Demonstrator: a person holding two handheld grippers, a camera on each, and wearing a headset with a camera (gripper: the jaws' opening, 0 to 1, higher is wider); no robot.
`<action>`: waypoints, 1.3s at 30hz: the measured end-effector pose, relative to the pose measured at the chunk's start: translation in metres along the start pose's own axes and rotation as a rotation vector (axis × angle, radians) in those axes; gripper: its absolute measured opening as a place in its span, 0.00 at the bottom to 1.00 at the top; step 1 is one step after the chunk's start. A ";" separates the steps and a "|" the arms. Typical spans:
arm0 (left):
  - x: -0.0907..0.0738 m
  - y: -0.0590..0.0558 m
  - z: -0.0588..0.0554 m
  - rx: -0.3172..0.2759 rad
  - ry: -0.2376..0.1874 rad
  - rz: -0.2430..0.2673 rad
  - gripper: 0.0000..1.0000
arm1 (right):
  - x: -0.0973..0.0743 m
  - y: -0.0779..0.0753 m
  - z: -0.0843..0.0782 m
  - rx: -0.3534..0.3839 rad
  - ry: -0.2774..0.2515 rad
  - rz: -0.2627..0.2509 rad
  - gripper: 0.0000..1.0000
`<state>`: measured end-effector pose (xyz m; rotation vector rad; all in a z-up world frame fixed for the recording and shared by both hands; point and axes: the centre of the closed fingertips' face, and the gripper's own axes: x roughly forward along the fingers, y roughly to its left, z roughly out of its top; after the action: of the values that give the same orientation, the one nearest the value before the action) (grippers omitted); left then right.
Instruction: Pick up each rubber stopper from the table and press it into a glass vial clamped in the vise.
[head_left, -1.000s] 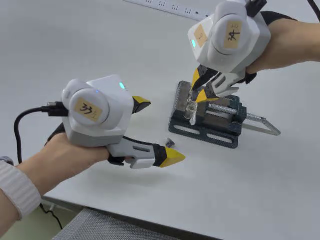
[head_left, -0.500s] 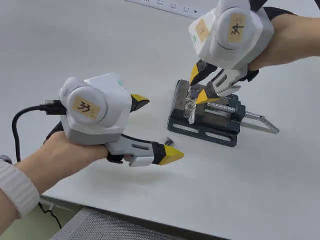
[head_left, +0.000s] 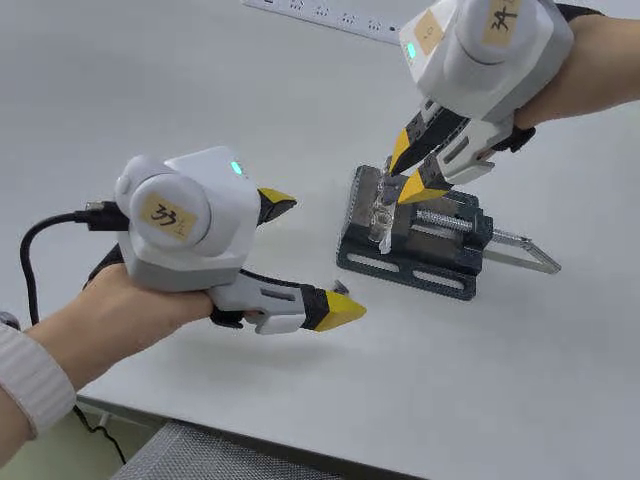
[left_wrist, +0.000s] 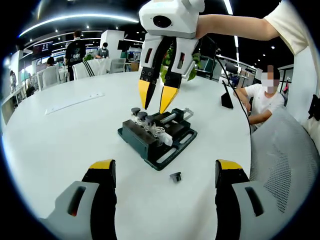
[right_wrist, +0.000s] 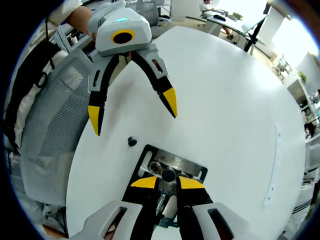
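Overhead, a white round surface (head_left: 150, 80) carries a dark metal vise (head_left: 415, 245), set well in from the near edge. A power strip (head_left: 330, 15) lies along the far edge.

Small glass vials (head_left: 382, 215) stand clamped upright in the vise. In the right gripper view, one vial's mouth is plugged by a dark rubber stopper (right_wrist: 168, 175). The vial just beside it (right_wrist: 157, 166) shows a round glass rim, and it is unclear whether that one is plugged. In the left gripper view, what look like two dark stopper tops (left_wrist: 139, 113) rise from one end of the vise.

The right gripper (head_left: 410, 175) hangs just above the vials without touching them, pointing down. Its yellow-tipped jaws are only slightly parted, with nothing between them.

The left gripper (head_left: 315, 255) is held low between the vise and the near edge, with its jaws spread wide and empty. One loose stopper (head_left: 340, 287) lies on the surface between the vise and the near edge, just beside the left gripper's nearer tip. In the left gripper view it sits ahead of the jaws, between them and the vise.
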<state>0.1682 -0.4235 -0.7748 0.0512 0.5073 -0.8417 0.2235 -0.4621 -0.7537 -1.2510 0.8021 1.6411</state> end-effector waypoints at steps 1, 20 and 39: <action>0.000 0.000 0.000 0.001 0.001 0.000 0.80 | 0.000 0.000 0.000 0.001 -0.002 0.004 0.09; 0.000 0.001 -0.004 -0.007 0.009 -0.001 0.80 | 0.010 -0.002 -0.001 0.014 -0.001 0.030 0.01; 0.001 0.000 -0.006 -0.011 0.013 -0.003 0.79 | 0.010 -0.001 -0.003 0.010 0.014 0.039 0.00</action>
<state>0.1660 -0.4223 -0.7807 0.0458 0.5244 -0.8417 0.2246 -0.4619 -0.7646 -1.2486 0.8471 1.6588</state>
